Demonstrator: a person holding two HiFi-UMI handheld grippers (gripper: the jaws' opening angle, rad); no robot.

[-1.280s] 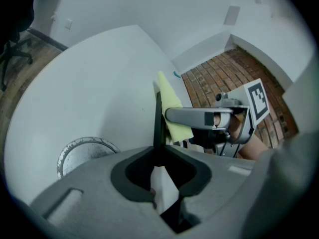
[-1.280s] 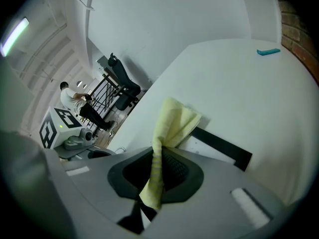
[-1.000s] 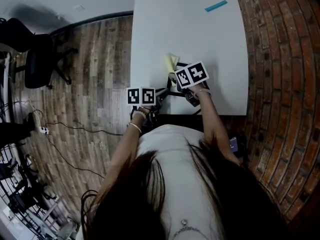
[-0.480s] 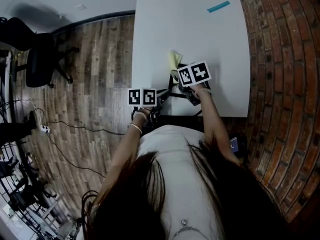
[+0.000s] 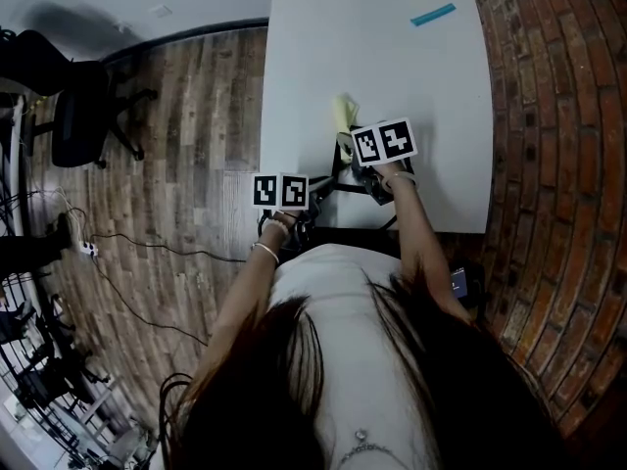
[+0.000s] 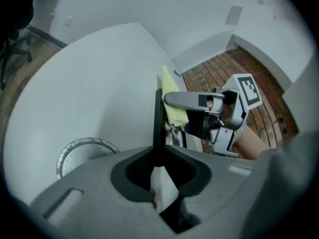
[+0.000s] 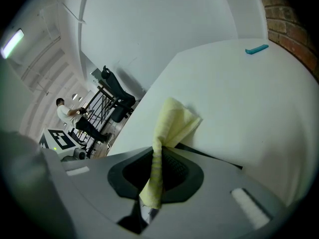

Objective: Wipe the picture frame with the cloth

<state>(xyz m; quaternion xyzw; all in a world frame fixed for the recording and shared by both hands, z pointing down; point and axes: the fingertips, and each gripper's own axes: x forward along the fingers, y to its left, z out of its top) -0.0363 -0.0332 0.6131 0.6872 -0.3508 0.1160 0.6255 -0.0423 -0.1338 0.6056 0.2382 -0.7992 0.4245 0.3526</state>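
A thin black picture frame (image 6: 158, 114) stands on edge on the white table (image 5: 392, 67). My left gripper (image 6: 159, 156) is shut on its near end. In the head view the frame (image 5: 335, 186) shows as dark bars between the two marker cubes, near the table's front edge. A pale yellow cloth (image 7: 168, 128) is pinched in my right gripper (image 7: 157, 169), and its loose end fans out above the jaws. The cloth (image 6: 172, 106) lies against the frame's top edge, with the right gripper (image 6: 202, 114) just to its right. From above, the cloth (image 5: 342, 117) sticks out beyond the right gripper (image 5: 351, 151).
A small teal object (image 5: 432, 15) lies at the table's far right. A brick wall (image 5: 549, 116) runs along the right side. An office chair (image 5: 69, 106) stands on the wooden floor at left. A round grey ring (image 6: 82, 156) sits on the table left of the frame.
My right gripper has rolled slightly with the cloth, which now looks narrower against the frame. The left gripper and the frame have stayed put.
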